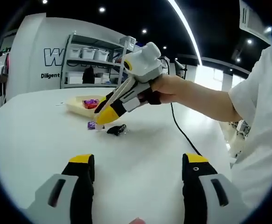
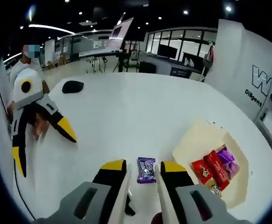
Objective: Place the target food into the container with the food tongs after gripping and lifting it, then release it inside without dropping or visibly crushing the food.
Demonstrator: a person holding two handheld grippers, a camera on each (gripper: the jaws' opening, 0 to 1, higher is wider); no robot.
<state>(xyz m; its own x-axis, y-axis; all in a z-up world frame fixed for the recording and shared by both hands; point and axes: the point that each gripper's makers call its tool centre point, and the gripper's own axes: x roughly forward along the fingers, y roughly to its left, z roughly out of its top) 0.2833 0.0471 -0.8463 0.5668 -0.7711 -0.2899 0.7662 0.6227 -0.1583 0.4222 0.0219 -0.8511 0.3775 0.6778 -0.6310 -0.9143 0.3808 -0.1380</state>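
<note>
Tray (image 2: pixel 198 140), pale and shallow, sits on the white desk (image 2: pixel 126 112); inside it lie wrapped snacks: two red packets (image 2: pixel 210 169), a purple one (image 2: pixel 226 156) beside them, and a small gold-patterned piece (image 2: pixel 215 189) at the near edge. In the left gripper view the same tray (image 1: pixel 77 103) shows further off, with purple and red wrappers in it. Purple packet (image 2: pixel 146 169), the task's food, lies flat on the desk outside the tray, just beside its near corner; small, rectangular, shiny wrapper with pale print, uncrushed. In the right gripper view it lies between and just ahead of the right gripper's (image 2: pixel 140 169) yellow tips, which stand a little apart with nothing in them; cannot tell whether they touch the packet. In the left gripper view the right gripper (image 1: pixel 103 119), held in a hand (image 1: pixel 166 91), points down at the desk next to that purple packet (image 1: pixel 92 124), with a small dark object (image 1: pixel 116 130) just beside it. Left gripper (image 1: pixel 138 164) hangs well back, wide open, empty; in the right gripper view it (image 2: pixel 45 154) shows likewise spread. Black object (image 2: pixel 73 86) lies far across the desk. Shelf unit (image 1: pixel 91 60) with bins stands behind.
</note>
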